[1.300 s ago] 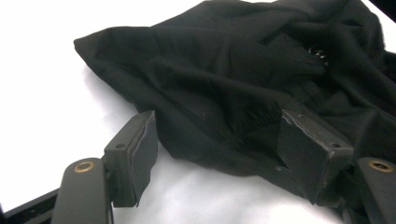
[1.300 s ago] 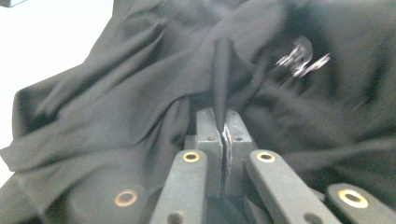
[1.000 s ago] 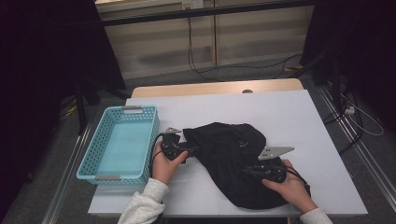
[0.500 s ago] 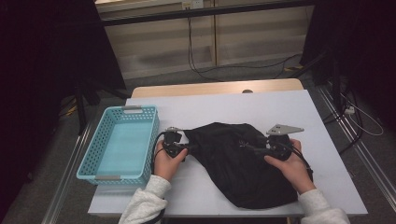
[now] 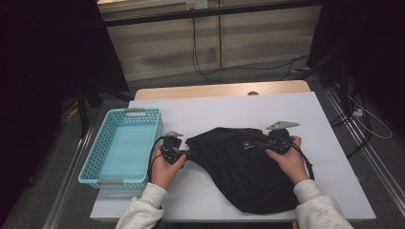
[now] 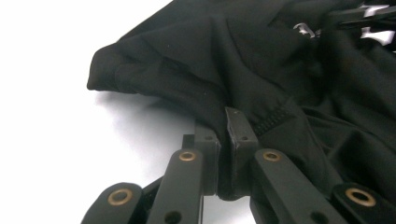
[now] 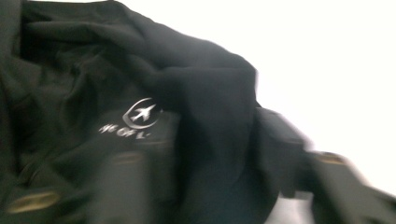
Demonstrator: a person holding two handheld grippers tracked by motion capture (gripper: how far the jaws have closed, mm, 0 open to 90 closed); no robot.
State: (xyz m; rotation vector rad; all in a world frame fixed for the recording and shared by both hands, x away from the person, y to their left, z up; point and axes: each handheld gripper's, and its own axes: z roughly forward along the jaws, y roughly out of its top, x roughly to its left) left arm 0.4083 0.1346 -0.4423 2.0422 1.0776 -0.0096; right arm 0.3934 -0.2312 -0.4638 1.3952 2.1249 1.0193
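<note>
Left gripper (image 6: 224, 154) pinches hem of black garment (image 5: 248, 167); right gripper (image 5: 260, 143) closing, fabric fold between jaws; white plane logo (image 7: 142, 112).

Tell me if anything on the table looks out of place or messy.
The black garment lies crumpled rather than flat, and its lower edge reaches the table's near edge. The left gripper is shut on a fold of its hem. The blue basket sits square; nothing is spilled.

A white counter (image 5: 286, 109) stands on grey floor (image 5: 267, 74); behind it pale wall panels (image 5: 248, 33) with black cables (image 5: 196, 52), dim light
</note>
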